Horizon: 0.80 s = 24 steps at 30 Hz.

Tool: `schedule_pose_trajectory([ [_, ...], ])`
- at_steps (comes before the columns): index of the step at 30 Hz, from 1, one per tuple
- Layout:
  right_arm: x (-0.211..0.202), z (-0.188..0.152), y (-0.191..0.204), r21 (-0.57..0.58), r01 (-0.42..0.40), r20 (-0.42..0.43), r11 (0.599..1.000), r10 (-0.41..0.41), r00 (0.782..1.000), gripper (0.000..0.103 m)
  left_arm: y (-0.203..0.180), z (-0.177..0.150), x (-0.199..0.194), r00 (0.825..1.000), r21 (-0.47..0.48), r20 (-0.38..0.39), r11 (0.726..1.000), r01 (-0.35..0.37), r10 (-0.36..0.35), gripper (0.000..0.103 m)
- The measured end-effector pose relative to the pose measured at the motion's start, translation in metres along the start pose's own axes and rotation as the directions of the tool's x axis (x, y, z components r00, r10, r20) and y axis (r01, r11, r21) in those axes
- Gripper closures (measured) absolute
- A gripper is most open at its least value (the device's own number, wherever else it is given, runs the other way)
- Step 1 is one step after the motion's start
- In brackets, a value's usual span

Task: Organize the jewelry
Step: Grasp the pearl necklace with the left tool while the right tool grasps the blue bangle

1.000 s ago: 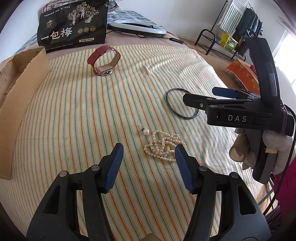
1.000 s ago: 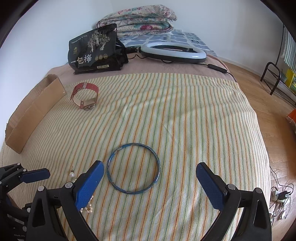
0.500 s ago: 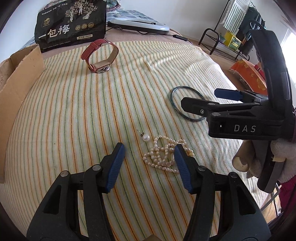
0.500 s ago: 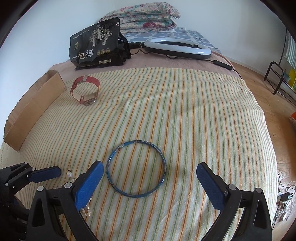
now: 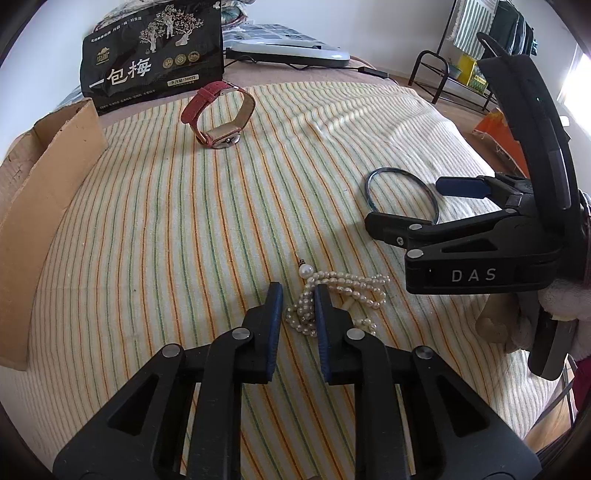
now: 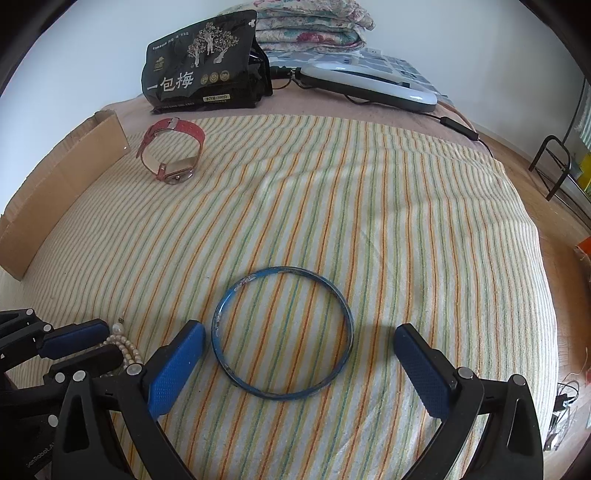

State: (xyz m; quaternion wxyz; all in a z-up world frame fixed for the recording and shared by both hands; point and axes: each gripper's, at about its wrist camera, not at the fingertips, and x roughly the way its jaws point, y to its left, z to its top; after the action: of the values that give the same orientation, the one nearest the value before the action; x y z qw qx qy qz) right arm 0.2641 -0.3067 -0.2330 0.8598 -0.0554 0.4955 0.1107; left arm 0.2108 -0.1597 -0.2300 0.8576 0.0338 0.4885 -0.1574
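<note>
A tangled pearl necklace (image 5: 340, 295) lies on the striped cloth (image 5: 184, 206); it also shows in the right wrist view (image 6: 123, 347). My left gripper (image 5: 297, 301) has closed on the necklace's left loops, pads nearly together. A blue bangle (image 6: 282, 332) lies flat just ahead of my right gripper (image 6: 295, 350), which is wide open with one pad on each side of it. The bangle also shows in the left wrist view (image 5: 400, 192). A red-strapped watch (image 5: 219, 114) stands on its side at the far left.
A cardboard box (image 5: 40, 192) lines the left edge of the bed. A black snack bag (image 5: 151, 59) and a ring light (image 6: 369, 88) lie at the back. Folded quilts (image 6: 314, 26) are stacked behind. A clothes rack (image 5: 472, 55) stands at the right.
My left gripper has moved forward onto the pearl necklace and its jaws have closed from wide open to nearly together. My right gripper has edged closer to the bangle and stays open.
</note>
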Motion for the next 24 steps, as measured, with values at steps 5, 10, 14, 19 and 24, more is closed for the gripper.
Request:
schedule_pose_trajectory([
  [5,-0.001,0.004,0.001,0.000,0.005,-0.013,1.000,-0.005,1.000,0.015,0.002,0.000,-0.002,1.000,-0.007,-0.008,1.000,0.010,-0.010,0.093],
  [10,-0.005,0.006,0.003,-0.007,0.006,-0.022,1.000,-0.006,1.000,0.028,0.001,-0.001,-0.006,1.000,-0.008,-0.021,1.000,0.020,-0.020,0.095],
  [14,-0.010,0.007,0.006,-0.012,0.014,-0.023,1.000,-0.015,1.000,0.029,0.002,-0.002,-0.013,0.999,-0.008,-0.020,1.000,0.029,-0.029,0.097],
  [19,-0.024,0.011,0.009,-0.017,0.019,0.003,1.000,-0.019,1.000,0.029,0.004,-0.001,-0.027,0.999,-0.010,0.003,0.999,0.034,-0.034,0.100],
  [24,-0.042,0.016,0.014,-0.017,0.021,0.038,1.000,-0.021,0.999,0.029,0.008,0.001,-0.042,0.999,-0.021,0.030,0.999,0.038,-0.037,0.101],
])
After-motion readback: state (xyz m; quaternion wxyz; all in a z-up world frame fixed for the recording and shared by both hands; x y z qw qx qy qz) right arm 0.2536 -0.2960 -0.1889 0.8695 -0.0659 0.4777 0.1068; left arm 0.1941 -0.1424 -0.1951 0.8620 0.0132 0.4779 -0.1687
